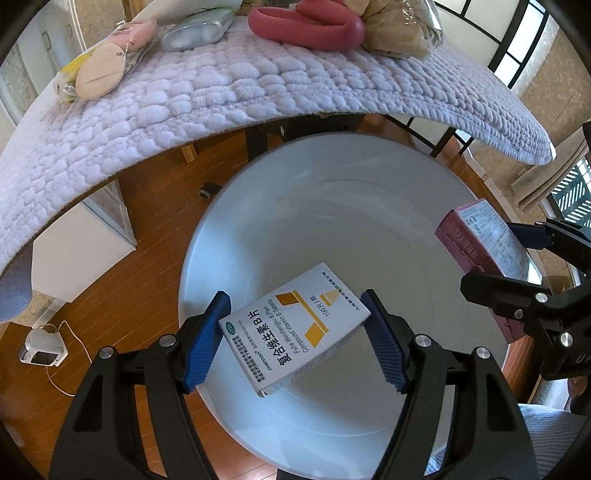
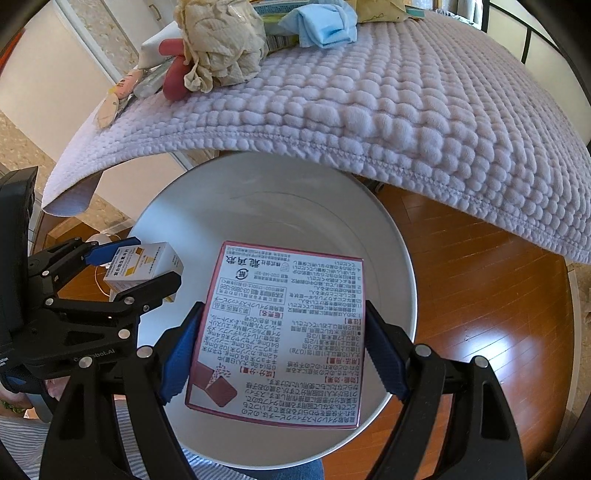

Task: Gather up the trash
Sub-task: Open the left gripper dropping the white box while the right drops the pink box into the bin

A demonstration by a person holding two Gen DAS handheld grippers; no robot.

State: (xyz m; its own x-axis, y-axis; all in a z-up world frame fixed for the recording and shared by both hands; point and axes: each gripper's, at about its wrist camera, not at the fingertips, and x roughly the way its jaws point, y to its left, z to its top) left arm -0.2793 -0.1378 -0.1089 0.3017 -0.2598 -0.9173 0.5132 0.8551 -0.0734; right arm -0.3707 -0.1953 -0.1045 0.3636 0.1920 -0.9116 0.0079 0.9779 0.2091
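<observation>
My left gripper (image 1: 295, 325) is shut on a white vitamin B box with yellow marks (image 1: 295, 328) and holds it over the open white trash bin (image 1: 388, 192). My right gripper (image 2: 282, 347) is shut on a maroon-edged medicine box with Japanese print (image 2: 280, 332), also held over the bin (image 2: 258, 199). Each gripper shows in the other's view: the right one with its box (image 1: 476, 240) at the right, the left one with its box (image 2: 144, 266) at the left. The bin looks empty inside.
A lilac quilted table cover (image 1: 221, 99) overhangs the bin's far side. On it lie a crumpled beige paper (image 2: 221, 48), a pink curved object (image 1: 306, 26), blue masks (image 2: 321, 26) and wrapped packets (image 1: 103, 70). Wood floor surrounds the bin; a white charger (image 1: 40, 347) lies left.
</observation>
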